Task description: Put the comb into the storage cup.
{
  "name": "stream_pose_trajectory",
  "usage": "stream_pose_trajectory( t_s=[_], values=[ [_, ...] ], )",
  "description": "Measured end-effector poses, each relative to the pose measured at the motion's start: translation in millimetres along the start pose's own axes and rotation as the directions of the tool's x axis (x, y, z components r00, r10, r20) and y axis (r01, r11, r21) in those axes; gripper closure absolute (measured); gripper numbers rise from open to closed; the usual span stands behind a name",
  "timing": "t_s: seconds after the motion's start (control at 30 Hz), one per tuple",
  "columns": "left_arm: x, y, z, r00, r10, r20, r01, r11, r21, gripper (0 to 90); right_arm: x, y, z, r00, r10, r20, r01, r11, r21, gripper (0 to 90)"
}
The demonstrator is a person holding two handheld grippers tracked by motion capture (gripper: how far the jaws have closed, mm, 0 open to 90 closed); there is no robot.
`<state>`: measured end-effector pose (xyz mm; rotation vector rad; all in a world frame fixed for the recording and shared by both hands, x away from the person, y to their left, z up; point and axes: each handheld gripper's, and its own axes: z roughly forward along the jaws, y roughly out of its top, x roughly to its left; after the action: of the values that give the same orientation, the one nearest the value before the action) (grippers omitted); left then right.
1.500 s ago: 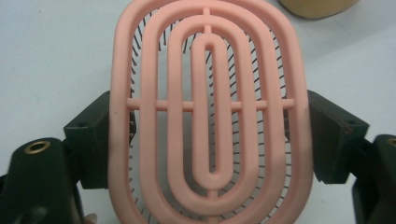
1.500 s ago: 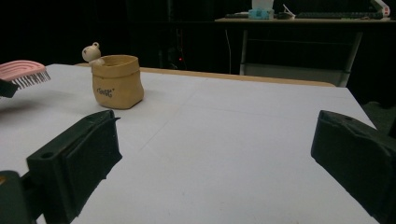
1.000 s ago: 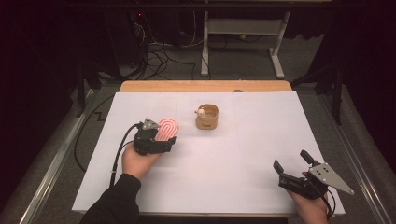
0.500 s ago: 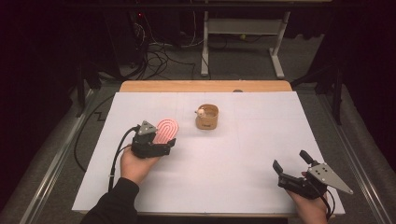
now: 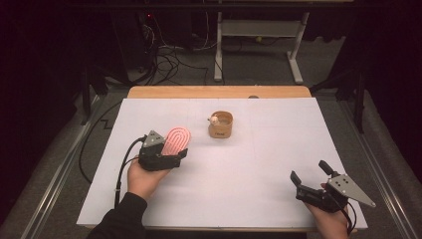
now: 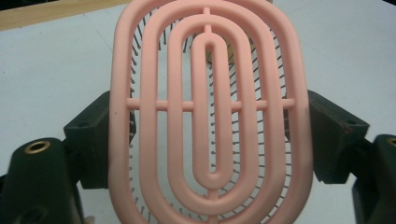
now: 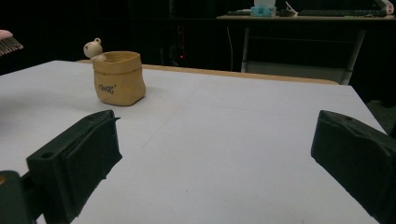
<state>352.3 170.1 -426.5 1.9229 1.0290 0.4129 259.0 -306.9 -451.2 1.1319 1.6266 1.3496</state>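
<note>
Pink oval hairbrush (image 5: pixel 176 141) clamped across its width in the left tool (image 5: pixel 166 155), above the left half of the white-covered bench (image 5: pixel 249 164). In the left gripper view the brush (image 6: pixel 210 116) stands upright between the two black jaws, whose pads press on its left and right rims at about mid-height; its openwork back of concentric oval ribs faces the camera, and thin metal bristles show through the slots on the far side. In the high view the brush head rises forward and up out of the tool, leaning toward the far edge of the bench, with the person's left hand (image 5: pixel 142 177) wrapped round the tool body from below and a black cable trailing from it toward the near left. A small tan pot (image 5: pixel 221 125) with a little bear figure on its rim stands beyond and to the right of the brush, near but apart from it. The right tool (image 5: pixel 311 180) rests at the near right corner of the bench, well apart from the brush, its jaws spread wide with nothing between them; the right gripper view shows the pot (image 7: pixel 118 77) far ahead to the left.
</note>
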Motion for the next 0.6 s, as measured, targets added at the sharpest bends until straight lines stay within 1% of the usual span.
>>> stream_pose_trajectory(
  t_s=[0.17,0.4,0.6],
  values=[
    [-3.2,-0.3,-1.1,0.9999,0.008,0.011,-0.008,0.9996,-0.025,18.4,0.7,-0.2,0.4,1.0000,-0.001,-0.002,0.001,1.000,0.003,1.6],
    [-7.9,-1.2,-0.4,0.9995,0.022,0.021,-0.021,0.9988,-0.044,18.4,1.6,-0.4,1.0,1.0000,-0.005,-0.004,0.005,1.000,0.005,1.6],
    [-13.7,-2.1,0.1,0.9986,0.028,0.044,-0.025,0.9973,-0.069,18.4,2.2,-0.5,1.1,1.0000,-0.008,-0.005,0.008,1.000,0.007,1.7]
  ],
)
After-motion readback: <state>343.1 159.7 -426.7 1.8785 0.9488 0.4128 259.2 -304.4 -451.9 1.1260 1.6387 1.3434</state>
